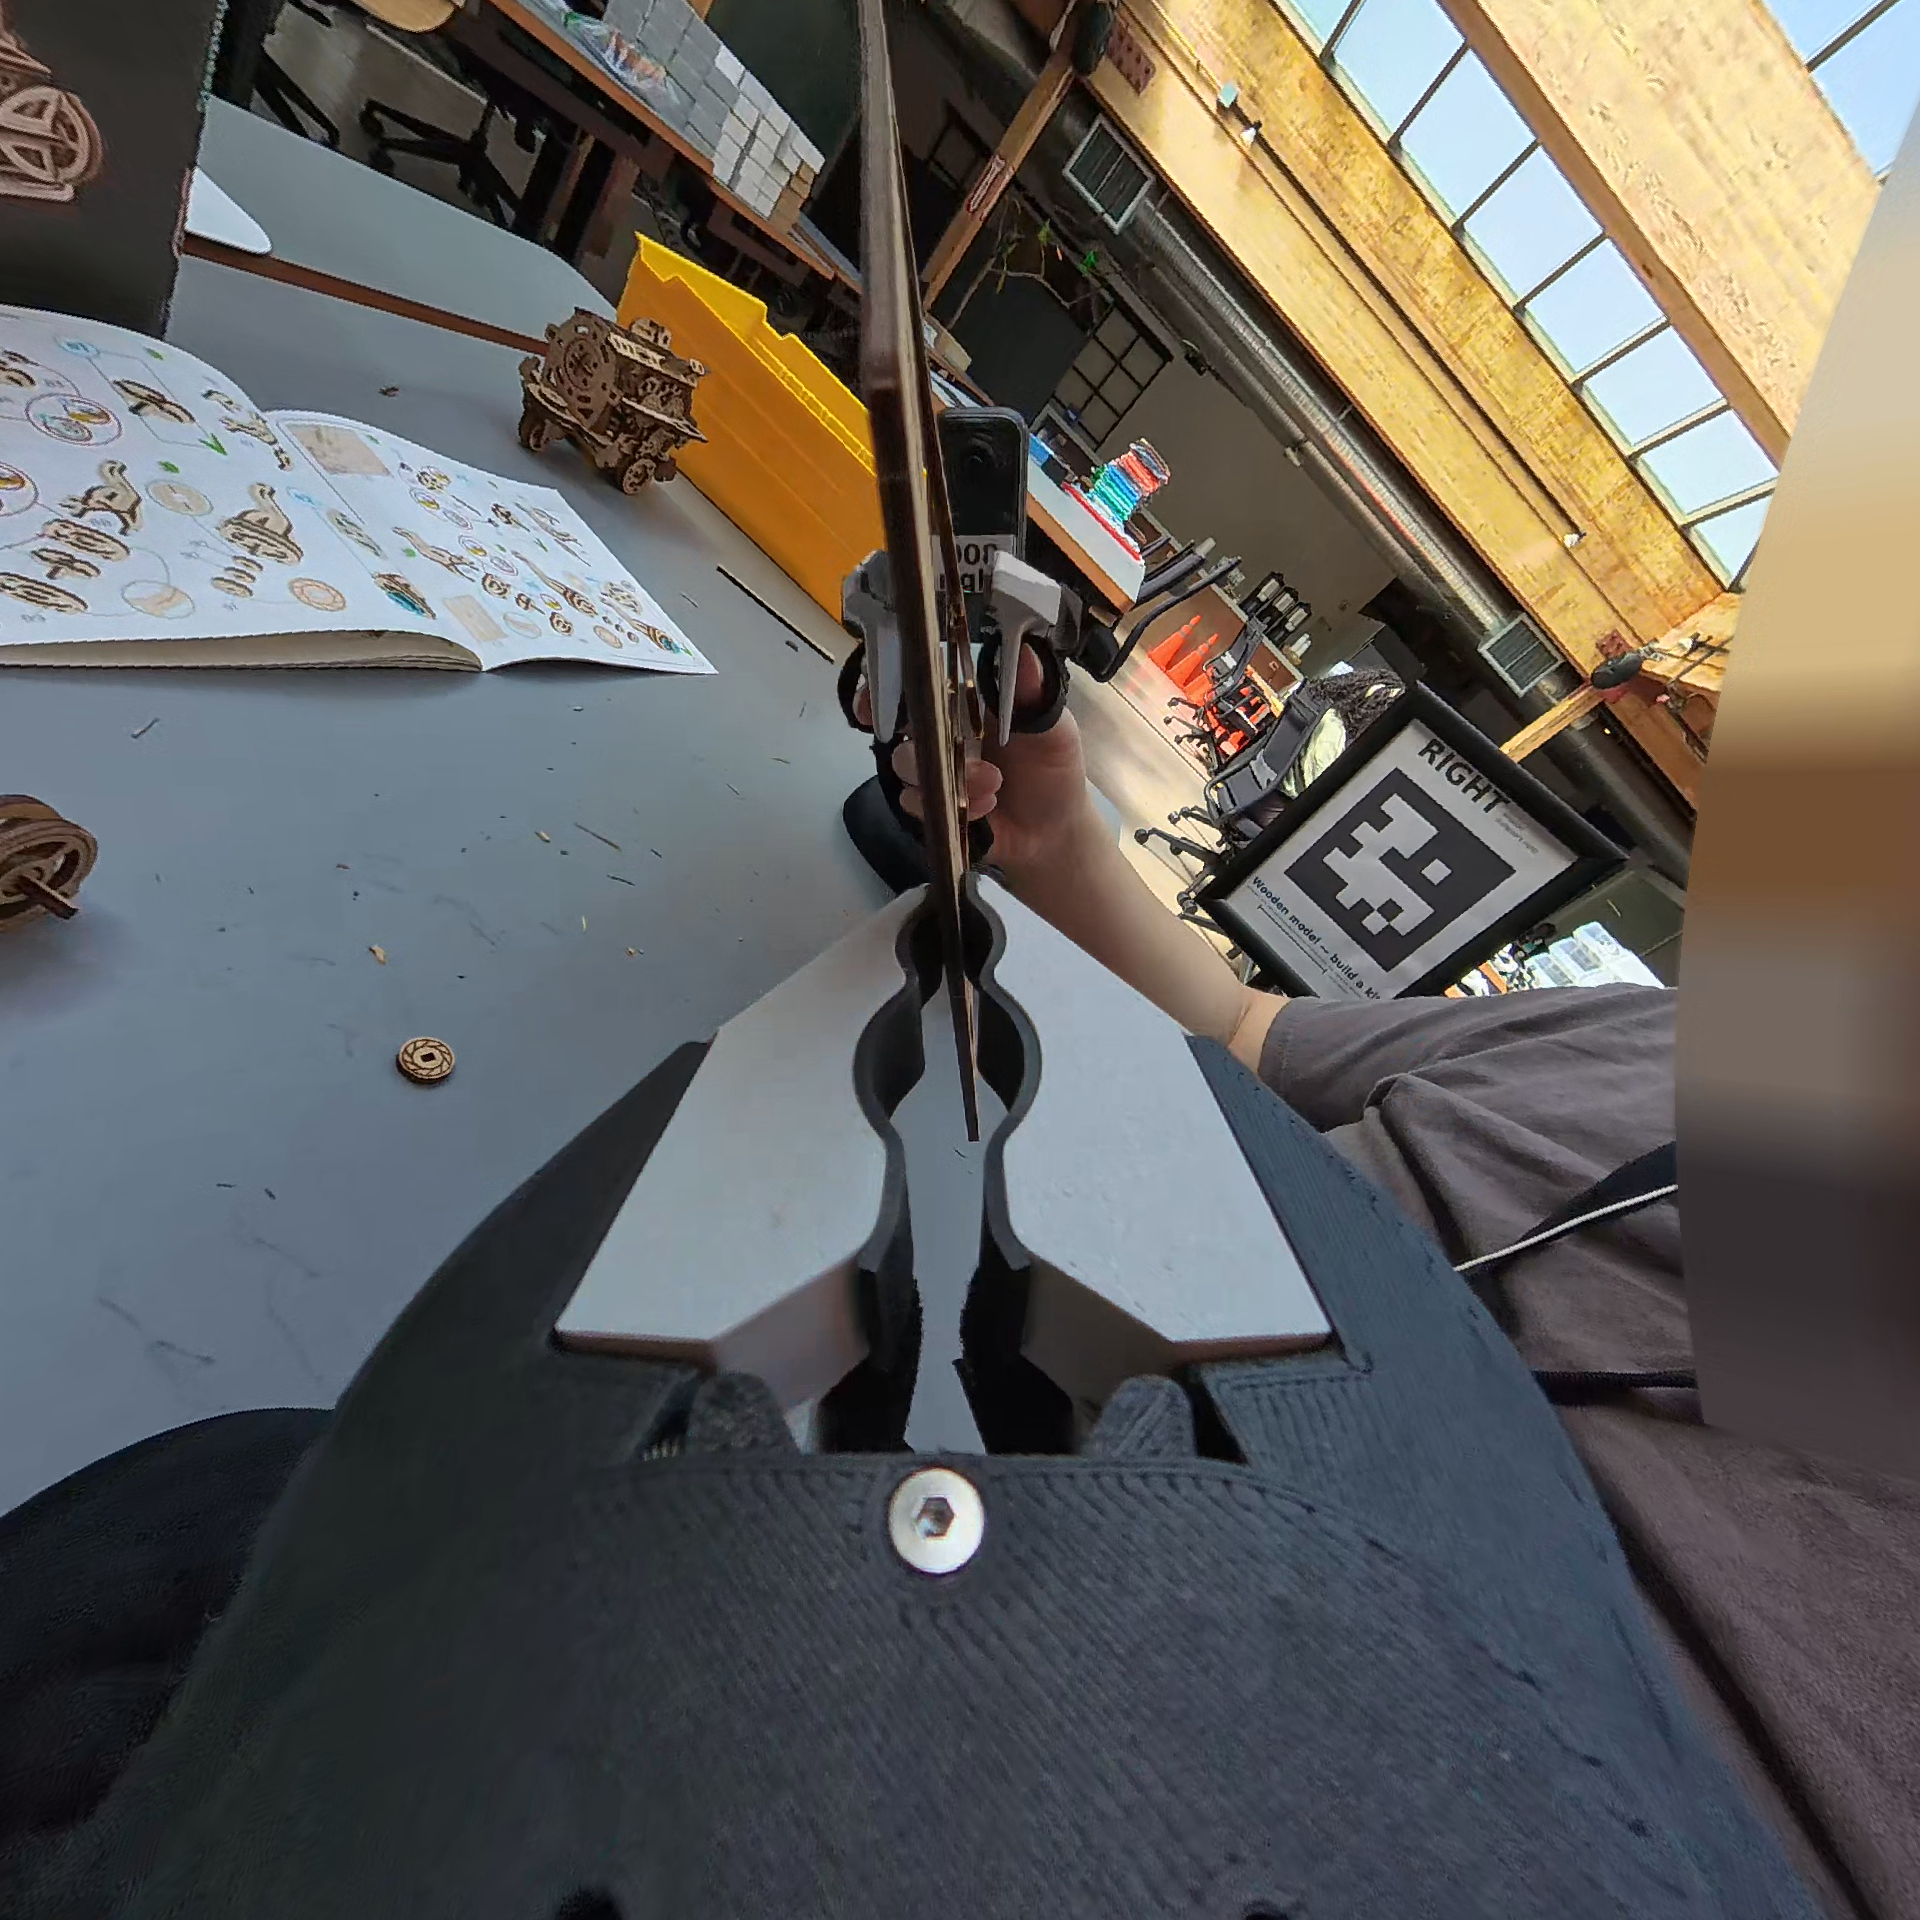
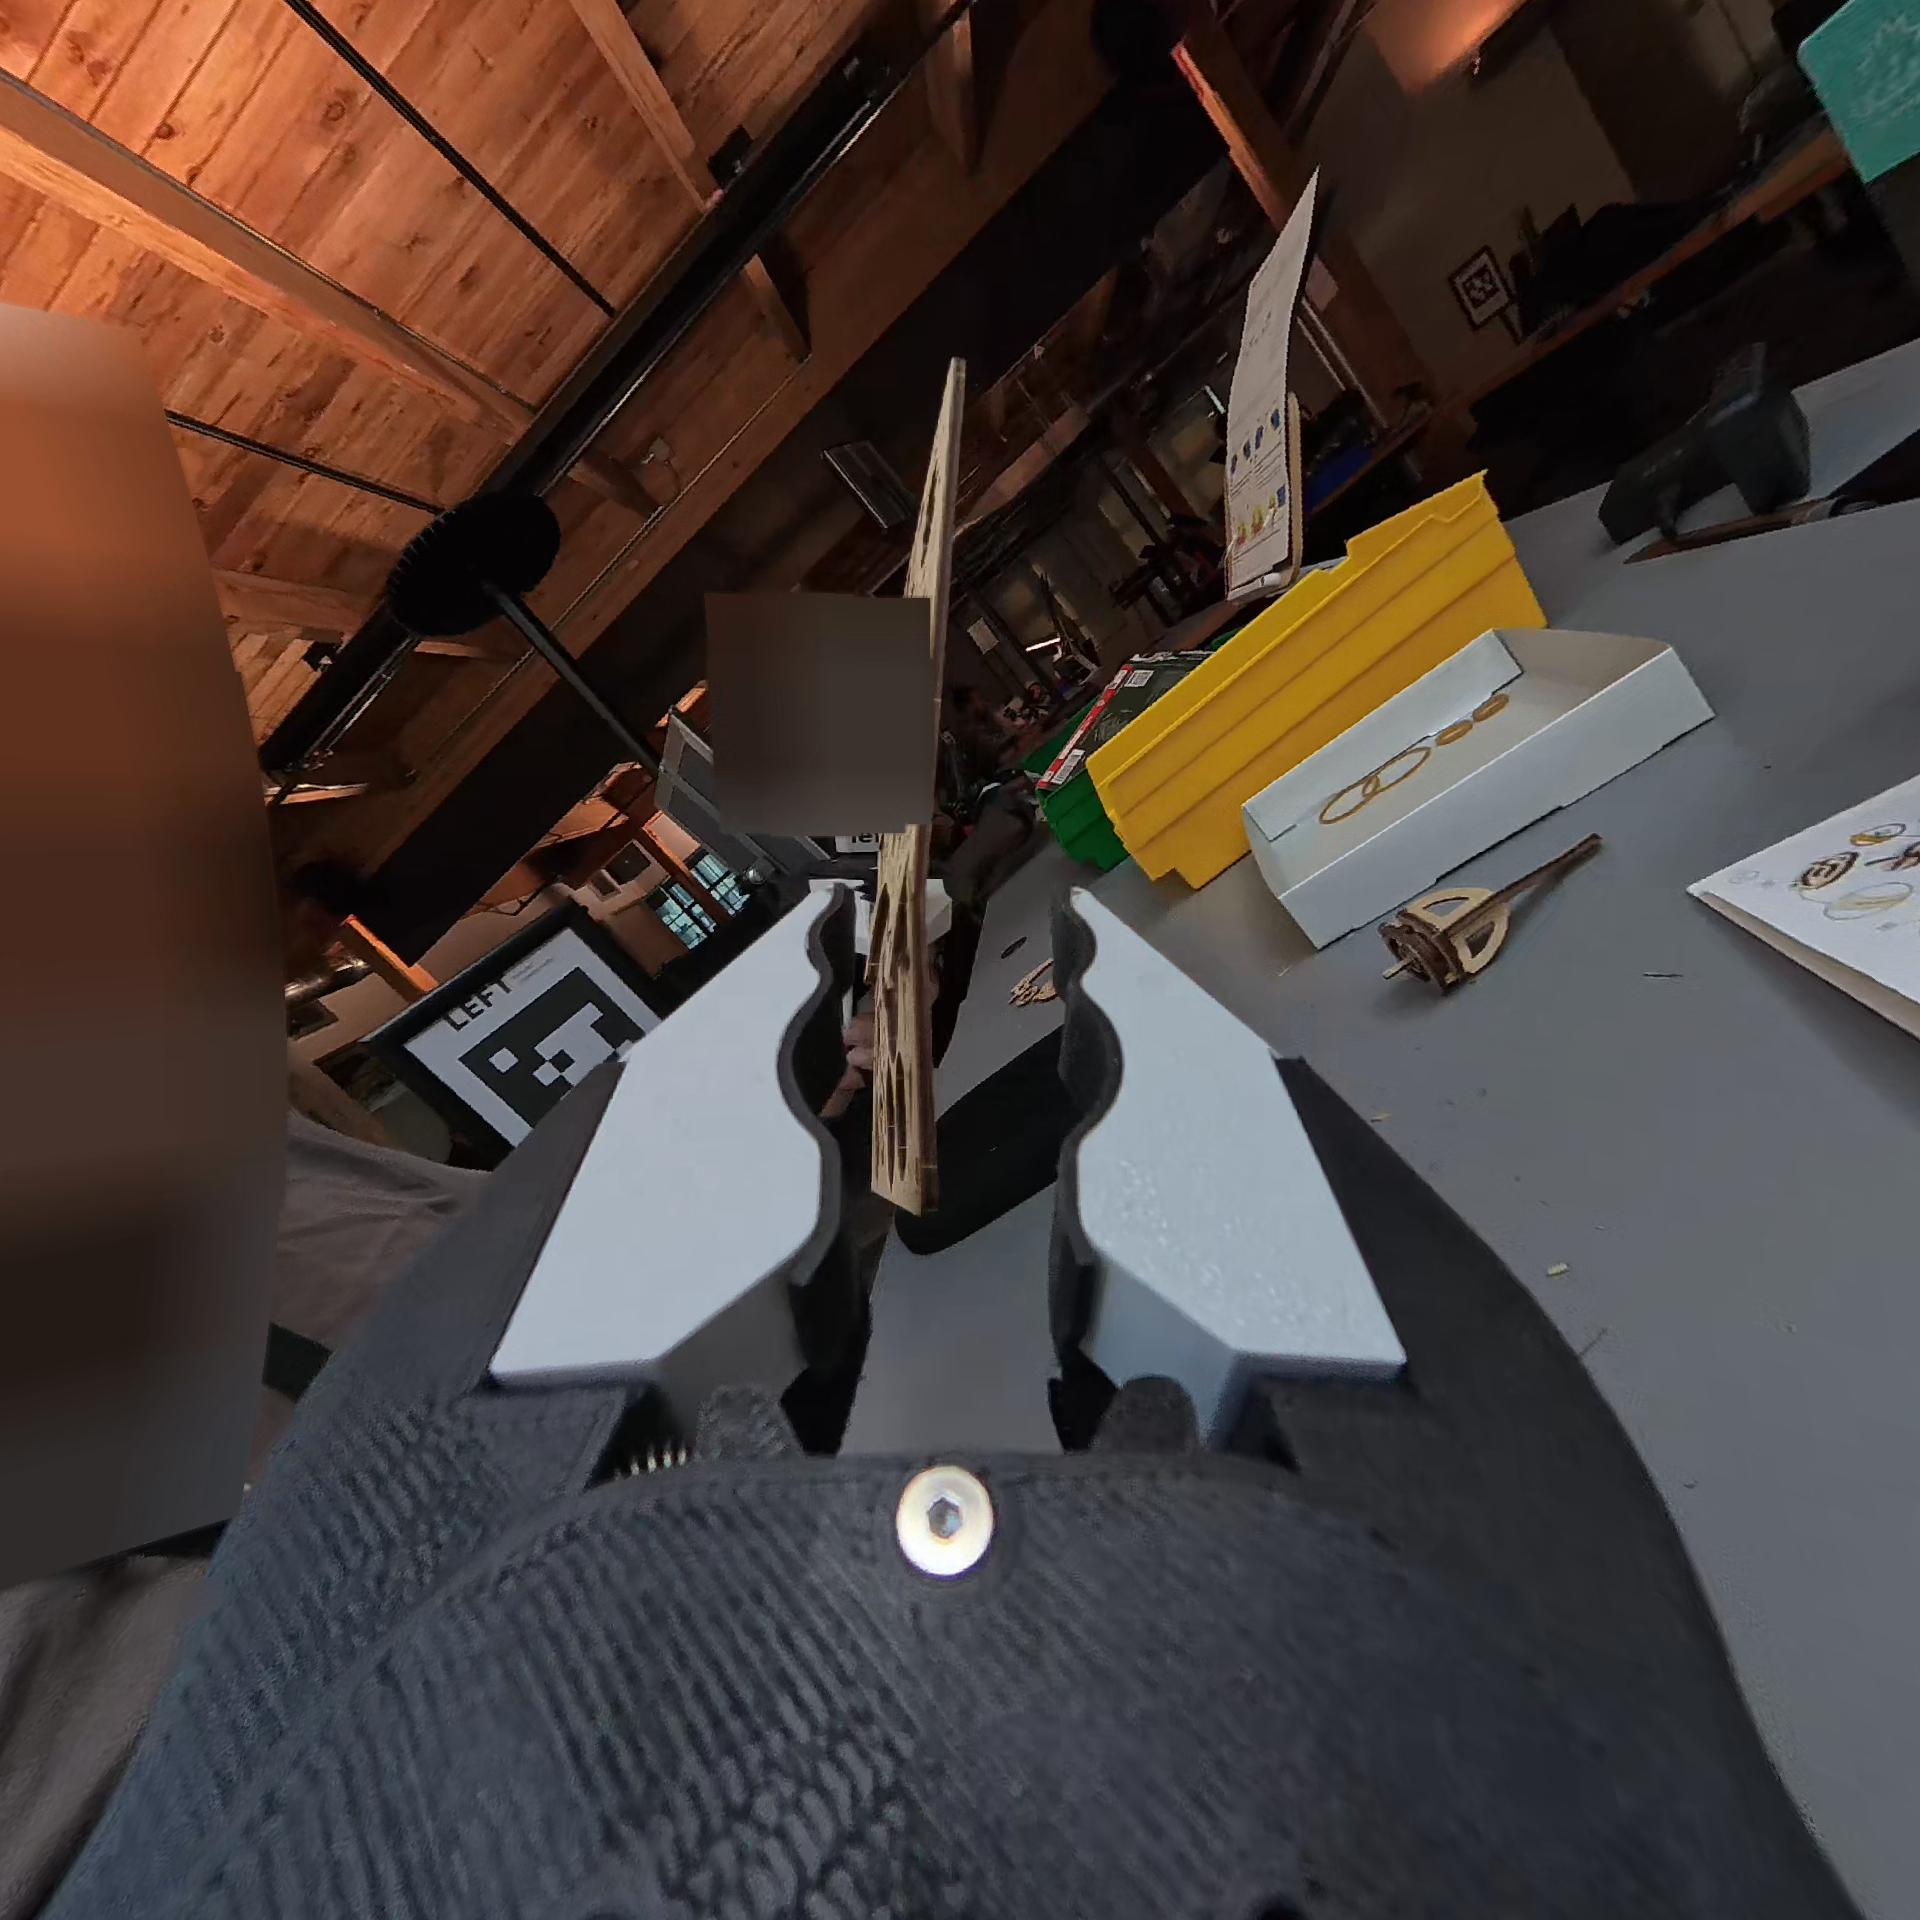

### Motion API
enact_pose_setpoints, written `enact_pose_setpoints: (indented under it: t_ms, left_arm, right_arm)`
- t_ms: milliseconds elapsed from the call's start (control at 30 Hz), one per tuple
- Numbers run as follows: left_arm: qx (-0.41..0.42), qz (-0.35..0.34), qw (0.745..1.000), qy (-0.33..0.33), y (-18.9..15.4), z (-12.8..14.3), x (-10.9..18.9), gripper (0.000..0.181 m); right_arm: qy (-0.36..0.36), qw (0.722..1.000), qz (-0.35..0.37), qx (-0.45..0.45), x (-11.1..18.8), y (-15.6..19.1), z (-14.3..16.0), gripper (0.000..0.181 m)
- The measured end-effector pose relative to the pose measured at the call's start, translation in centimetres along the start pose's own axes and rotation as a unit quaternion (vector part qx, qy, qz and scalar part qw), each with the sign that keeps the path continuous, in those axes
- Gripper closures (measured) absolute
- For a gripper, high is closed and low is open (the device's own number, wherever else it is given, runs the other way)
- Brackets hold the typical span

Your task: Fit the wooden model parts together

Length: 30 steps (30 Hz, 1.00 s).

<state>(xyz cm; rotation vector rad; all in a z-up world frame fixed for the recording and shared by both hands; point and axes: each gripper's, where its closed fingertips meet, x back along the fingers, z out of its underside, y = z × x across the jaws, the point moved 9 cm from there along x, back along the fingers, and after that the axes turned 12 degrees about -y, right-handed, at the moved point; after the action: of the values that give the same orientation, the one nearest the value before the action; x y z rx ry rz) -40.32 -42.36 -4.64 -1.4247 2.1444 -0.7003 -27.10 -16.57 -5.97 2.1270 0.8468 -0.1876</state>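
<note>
A thin laser-cut wooden sheet (image 1: 914, 540) stands on edge above the grey table (image 1: 312, 935). My left gripper (image 1: 948, 909) is shut on its lower edge and holds it up. My right gripper (image 2: 951, 920) is open, its fingers on either side of the same sheet (image 2: 904, 1091) with a gap on the right side. In the left wrist view the right gripper (image 1: 948, 686) shows farther off, straddling the sheet, with a hand behind it.
On the table lie an open instruction booklet (image 1: 312, 520), a built wooden cart model (image 1: 613, 400), a small wooden disc (image 1: 426, 1060) and a round wooden assembly (image 2: 1455, 935). A yellow bin (image 2: 1320, 686) and a white tray (image 2: 1475, 821) with rings stand at the far edge. Across from one pair of fingers to the other is roughly 12 cm.
</note>
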Motion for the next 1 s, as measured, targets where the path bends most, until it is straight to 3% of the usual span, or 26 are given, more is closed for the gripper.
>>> enact_pose_setpoints:
  t_ms: [233,567,1000]
  left_arm:
    - [0.012,0.0,1.0,-0.001,0.2,0.1,0.5,0.18]
    - [0.037,0.006,0.996,-0.078,1.3,-1.3,1.5,0.181]
    - [0.049,0.006,0.996,-0.074,2.1,-1.2,2.2,0.181]
  right_arm:
    - [0.036,0.999,-0.03,-0.009,-0.2,0.3,0.7,0.178]
    - [0.088,0.996,-0.028,0.015,-0.7,0.7,1.6,0.181]
    - [0.092,0.996,-0.02,-0.007,-0.8,0.3,1.8,0.167]
